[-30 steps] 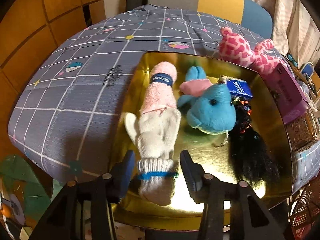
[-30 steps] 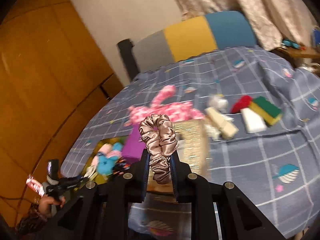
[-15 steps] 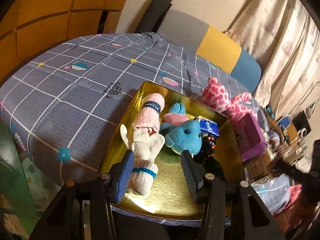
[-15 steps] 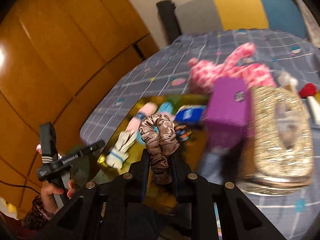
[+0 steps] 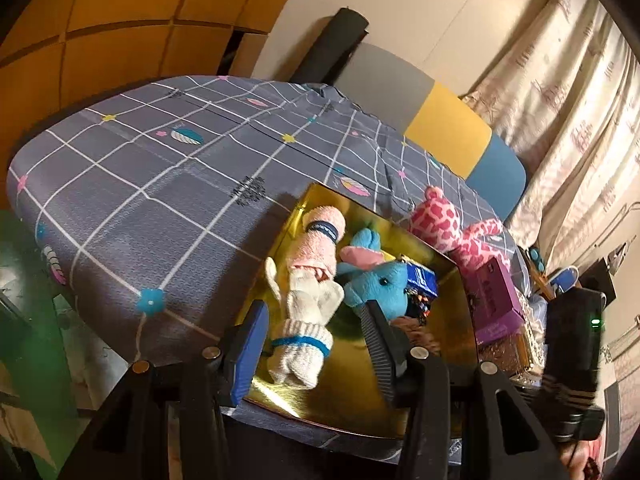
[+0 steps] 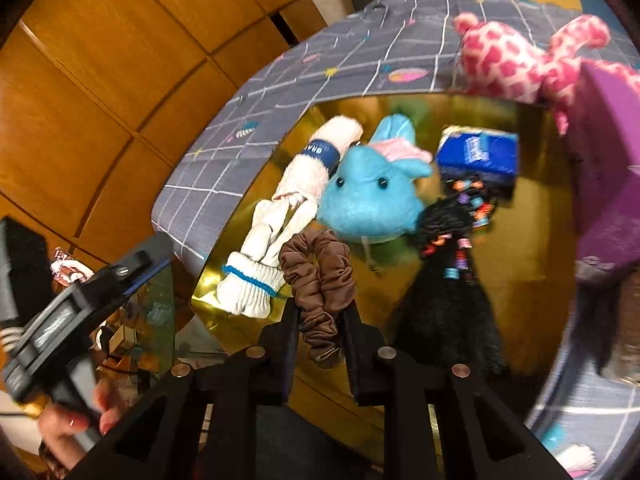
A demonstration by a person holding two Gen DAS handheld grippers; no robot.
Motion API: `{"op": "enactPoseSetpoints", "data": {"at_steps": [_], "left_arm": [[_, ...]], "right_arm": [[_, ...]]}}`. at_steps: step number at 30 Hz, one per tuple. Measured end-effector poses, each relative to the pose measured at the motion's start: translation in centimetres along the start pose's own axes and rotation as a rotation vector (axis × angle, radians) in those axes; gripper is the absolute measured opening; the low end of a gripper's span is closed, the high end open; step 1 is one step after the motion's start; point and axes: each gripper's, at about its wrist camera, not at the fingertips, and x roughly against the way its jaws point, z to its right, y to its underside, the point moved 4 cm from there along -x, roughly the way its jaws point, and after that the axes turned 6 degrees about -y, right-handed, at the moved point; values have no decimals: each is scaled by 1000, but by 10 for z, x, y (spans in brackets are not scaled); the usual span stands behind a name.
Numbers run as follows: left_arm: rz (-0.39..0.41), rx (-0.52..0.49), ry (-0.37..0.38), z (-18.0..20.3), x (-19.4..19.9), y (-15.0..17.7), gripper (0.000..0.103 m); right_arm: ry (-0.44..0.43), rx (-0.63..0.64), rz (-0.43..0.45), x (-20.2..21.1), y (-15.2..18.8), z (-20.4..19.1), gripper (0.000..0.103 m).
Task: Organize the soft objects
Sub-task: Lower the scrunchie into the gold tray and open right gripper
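My right gripper (image 6: 320,314) is shut on a brown satin scrunchie (image 6: 318,276) and hangs over the near end of the gold tray (image 6: 520,280). In the tray lie a white knitted glove (image 6: 260,264), a pink rolled towel (image 6: 320,160), a blue plush (image 6: 368,200), a blue tissue pack (image 6: 476,152) and a black beaded hairpiece (image 6: 448,300). My left gripper (image 5: 312,344) is open, held off the tray's near left corner. The glove (image 5: 308,320) shows between its fingers, untouched.
A pink spotted plush (image 5: 452,228) lies on the grey checked tablecloth (image 5: 160,200) behind the tray. A purple box (image 5: 496,296) stands at the tray's right edge. A hand (image 6: 72,424) holds the left gripper's handle. A chair back (image 5: 448,128) is behind the table.
The right gripper swung left and down from over the table to above the tray, scrunchie still held. The left gripper pulled back and rolled, and the glove stayed in the tray.
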Motion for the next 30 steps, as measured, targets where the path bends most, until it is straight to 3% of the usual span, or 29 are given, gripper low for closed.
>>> {"op": "enactPoseSetpoints", "data": {"at_steps": [5, 9, 12, 23, 30], "left_arm": [[14, 35, -4, -9, 5, -3, 49], [16, 37, -2, -10, 6, -2, 49], [7, 34, -2, -9, 4, -1, 49], [-29, 7, 17, 7, -5, 10, 49], [-53, -44, 68, 33, -8, 16, 49]], "right_arm": [[20, -20, -30, -30, -5, -7, 25], [65, -16, -36, -53, -9, -10, 39], [49, -23, -40, -56, -7, -12, 47], [67, 61, 80, 4, -4, -17, 50], [93, 114, 177, 48, -8, -19, 52]]}}
